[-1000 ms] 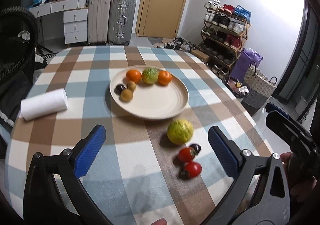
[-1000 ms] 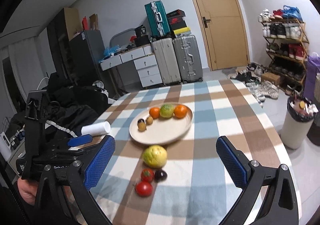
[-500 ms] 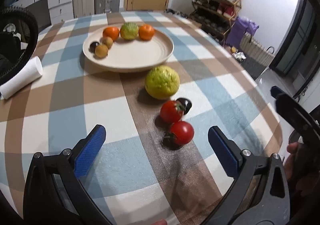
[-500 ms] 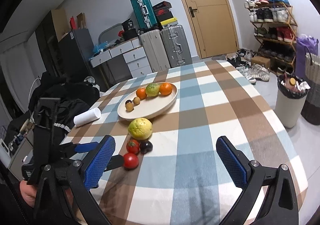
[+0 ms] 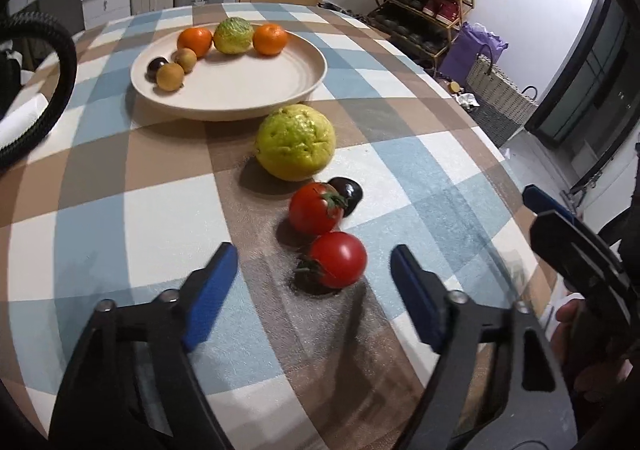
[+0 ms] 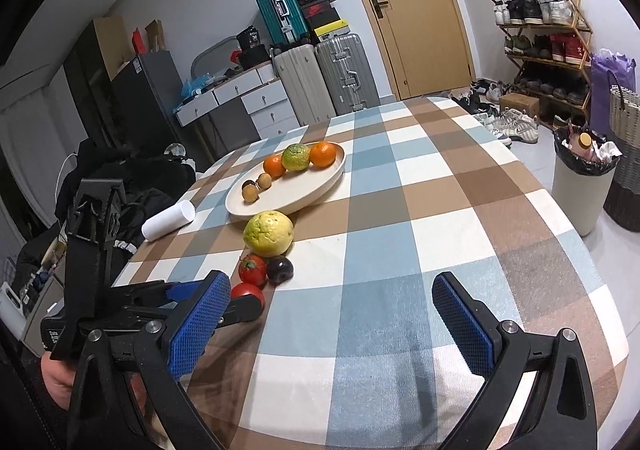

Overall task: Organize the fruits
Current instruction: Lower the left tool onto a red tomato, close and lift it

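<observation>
A matt woven checked cloth (image 5: 120, 177) covers the table. The tomatoes (image 5: 338, 258) shine glossy and smooth; the yellow-green fruit (image 5: 295, 141) looks pitted, the cream plate (image 5: 256, 81) matt.

Two red tomatoes (image 5: 326, 234), dark plum (image 5: 347, 191), yellow-green guava (image 5: 295, 147) on cloth beside fruit-laden plate (image 5: 248, 89)

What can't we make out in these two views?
- Near tomato: right wrist view, lower half behind the left hand-held gripper.
- Paper roll: left wrist view, mostly behind a black hose.
- Left hand-held gripper's blue fingers: left wrist view, motion-blurred.
</observation>
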`<state>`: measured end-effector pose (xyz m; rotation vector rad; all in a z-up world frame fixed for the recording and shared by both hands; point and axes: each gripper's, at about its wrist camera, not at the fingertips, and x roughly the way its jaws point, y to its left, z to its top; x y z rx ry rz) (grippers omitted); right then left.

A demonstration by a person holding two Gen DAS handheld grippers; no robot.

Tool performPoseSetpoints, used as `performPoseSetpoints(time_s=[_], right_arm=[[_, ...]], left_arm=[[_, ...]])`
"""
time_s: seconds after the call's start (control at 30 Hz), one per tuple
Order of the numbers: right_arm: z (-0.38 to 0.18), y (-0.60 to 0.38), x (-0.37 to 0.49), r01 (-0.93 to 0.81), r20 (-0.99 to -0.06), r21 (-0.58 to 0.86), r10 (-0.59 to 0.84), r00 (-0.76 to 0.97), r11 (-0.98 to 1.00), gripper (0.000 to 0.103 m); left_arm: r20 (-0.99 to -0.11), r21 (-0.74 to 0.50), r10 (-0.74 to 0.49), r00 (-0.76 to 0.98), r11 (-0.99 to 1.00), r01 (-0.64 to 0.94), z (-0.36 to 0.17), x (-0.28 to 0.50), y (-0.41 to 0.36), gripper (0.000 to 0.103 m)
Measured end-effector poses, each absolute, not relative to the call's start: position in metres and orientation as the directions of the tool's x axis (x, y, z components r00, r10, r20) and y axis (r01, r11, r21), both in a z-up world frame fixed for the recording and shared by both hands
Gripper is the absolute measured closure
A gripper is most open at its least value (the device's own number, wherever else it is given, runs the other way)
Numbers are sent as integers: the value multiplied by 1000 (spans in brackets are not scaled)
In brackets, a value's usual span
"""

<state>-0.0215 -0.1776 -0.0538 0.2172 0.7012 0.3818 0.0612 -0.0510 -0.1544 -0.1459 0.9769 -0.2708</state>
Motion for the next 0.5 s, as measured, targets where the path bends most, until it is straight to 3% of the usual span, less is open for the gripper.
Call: performPoseSetpoints(time_s=[0.07, 0.13, 0.23, 0.5], right_arm=[[-55, -177, -21, -268, -589, 318, 410, 697, 910, 0], [-55, -176, -21, -268, -591, 317, 410, 695, 910, 0], [-56, -175, -20, -269, -594, 314, 410, 692, 910, 0], [-57, -165, -14, -273, -630, 289, 397, 668, 918, 0]], left_arm=[[-803, -241, -289, 521, 957, 159, -156, 62, -51, 42], [-800, -252, -303, 517, 953, 169, -155, 63, -51, 58], [-792, -279, -336, 509, 942, 188, -155, 62, -51, 69], [-773, -314, -374, 511, 927, 204, -153, 57, -45, 73]])
